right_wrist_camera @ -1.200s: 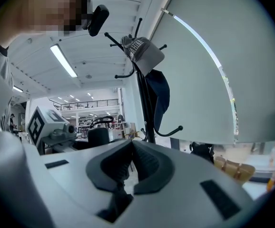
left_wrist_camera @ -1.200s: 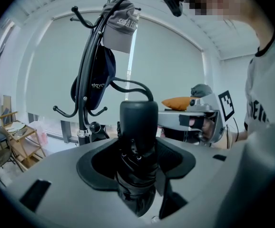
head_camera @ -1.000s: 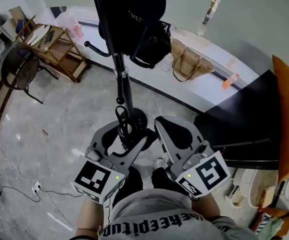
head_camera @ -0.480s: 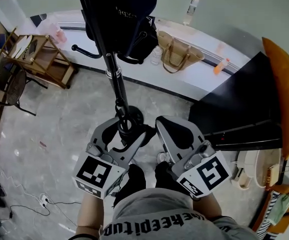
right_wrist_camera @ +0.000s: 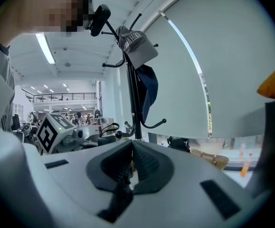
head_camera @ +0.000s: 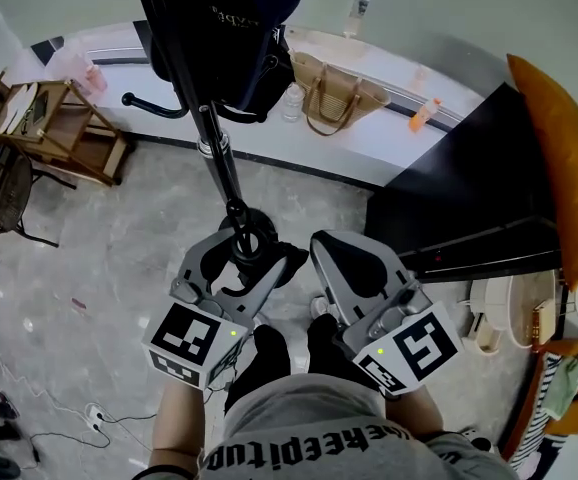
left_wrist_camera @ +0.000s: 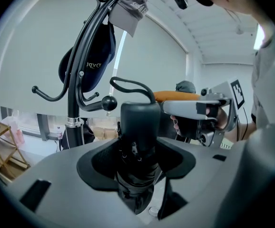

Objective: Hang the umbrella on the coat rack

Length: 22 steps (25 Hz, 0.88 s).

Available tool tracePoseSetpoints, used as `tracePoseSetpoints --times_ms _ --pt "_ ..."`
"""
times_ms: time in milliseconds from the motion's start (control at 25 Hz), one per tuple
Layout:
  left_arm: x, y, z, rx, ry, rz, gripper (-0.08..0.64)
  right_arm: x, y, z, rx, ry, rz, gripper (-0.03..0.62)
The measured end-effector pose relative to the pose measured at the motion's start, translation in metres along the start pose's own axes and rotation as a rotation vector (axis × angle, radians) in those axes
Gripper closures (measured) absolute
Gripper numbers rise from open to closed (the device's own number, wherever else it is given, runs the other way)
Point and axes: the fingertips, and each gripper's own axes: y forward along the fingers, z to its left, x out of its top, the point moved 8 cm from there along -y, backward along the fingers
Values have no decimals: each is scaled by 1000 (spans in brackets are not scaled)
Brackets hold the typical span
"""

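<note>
- The black folded umbrella [left_wrist_camera: 138, 122] is not yet on the rack. It stands upright in the left gripper [head_camera: 251, 256], whose jaws pinch its body, with its thin black wrist loop [left_wrist_camera: 132, 85] free at the top.
- The right gripper [right_wrist_camera: 130, 148] is pressed together on nothing. In the head view it sits at 3 o'clock of the left one, just beside it.
- The black metal coat rack [left_wrist_camera: 73, 94] rises at 12 o'clock of the umbrella, near it but apart.
- Upper pegs already carry a navy bag [left_wrist_camera: 92, 65] and a grey cap [left_wrist_camera: 130, 8]. A ball-tipped hook [left_wrist_camera: 108, 103] and a bare curved hook [left_wrist_camera: 44, 94] look free.
- By my judgement, pickup and approach are done. Lifting the loop over a free hook and letting go remain.
</note>
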Motion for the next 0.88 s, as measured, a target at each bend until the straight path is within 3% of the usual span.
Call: tracePoseSetpoints --times_ms 880 --pt "-13 10 20 -121 -57 -2 318 -6 6 6 -45 -4 30 580"
